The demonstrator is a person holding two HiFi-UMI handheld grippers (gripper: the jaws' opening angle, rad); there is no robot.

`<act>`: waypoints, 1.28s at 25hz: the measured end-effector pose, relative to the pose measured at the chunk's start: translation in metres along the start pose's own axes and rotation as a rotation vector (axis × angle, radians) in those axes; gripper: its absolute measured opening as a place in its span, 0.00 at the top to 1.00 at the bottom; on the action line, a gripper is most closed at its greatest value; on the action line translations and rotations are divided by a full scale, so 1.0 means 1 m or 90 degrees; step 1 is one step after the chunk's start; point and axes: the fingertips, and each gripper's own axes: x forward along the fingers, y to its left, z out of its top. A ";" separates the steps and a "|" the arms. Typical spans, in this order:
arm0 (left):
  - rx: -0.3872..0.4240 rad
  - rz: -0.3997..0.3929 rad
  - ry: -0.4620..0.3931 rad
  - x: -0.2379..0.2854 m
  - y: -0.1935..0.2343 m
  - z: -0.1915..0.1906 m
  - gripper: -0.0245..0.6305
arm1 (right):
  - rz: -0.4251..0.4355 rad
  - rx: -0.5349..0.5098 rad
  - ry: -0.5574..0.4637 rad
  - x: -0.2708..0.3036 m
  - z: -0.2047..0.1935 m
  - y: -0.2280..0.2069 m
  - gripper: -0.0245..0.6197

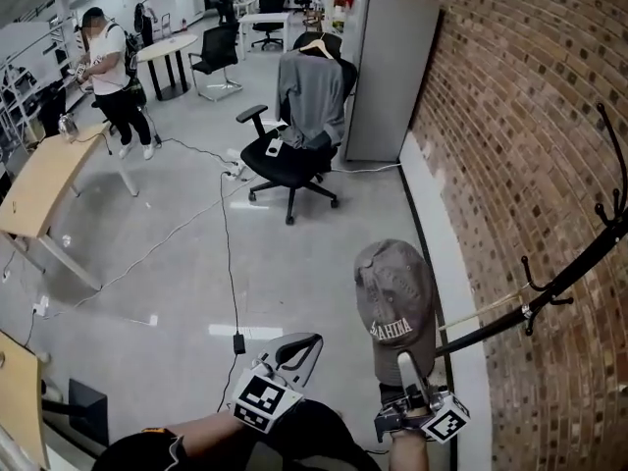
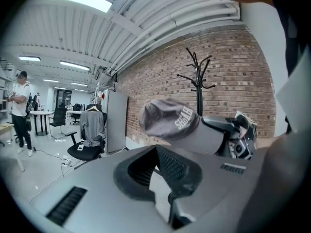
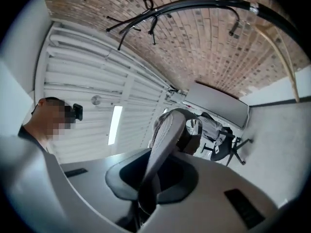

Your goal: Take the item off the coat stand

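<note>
A grey cap [image 1: 394, 292] with white lettering hangs free of the black coat stand [image 1: 549, 292], which stands to its right against the brick wall. My right gripper [image 1: 404, 361] is shut on the cap's brim from below. In the right gripper view the brim [image 3: 167, 130] runs down between the jaws of this gripper [image 3: 153, 176], with the stand's hooks [image 3: 194, 4] overhead. My left gripper [image 1: 312, 341] is at lower centre, to the left of the cap, tips together and holding nothing. From the left gripper view [image 2: 155, 152] the cap [image 2: 170, 118] shows in front of the stand [image 2: 198, 81].
A black office chair [image 1: 289, 170] draped with a grey garment stands ahead, beside a grey cabinet [image 1: 388, 67]. The brick wall [image 1: 530, 116] fills the right. A cable [image 1: 231, 263] crosses the floor. A wooden table [image 1: 49, 175] and a person [image 1: 108, 67] are at far left.
</note>
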 end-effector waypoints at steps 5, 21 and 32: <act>-0.026 0.018 -0.016 -0.053 0.082 -0.012 0.90 | -0.071 0.059 0.020 0.027 -0.093 -0.013 0.91; -0.079 0.094 0.026 -0.184 0.269 -0.079 0.90 | -0.133 0.029 0.121 0.152 -0.271 0.025 0.91; -0.094 0.109 0.006 -0.199 0.269 -0.077 0.90 | -0.123 0.005 0.171 0.174 -0.299 0.030 0.91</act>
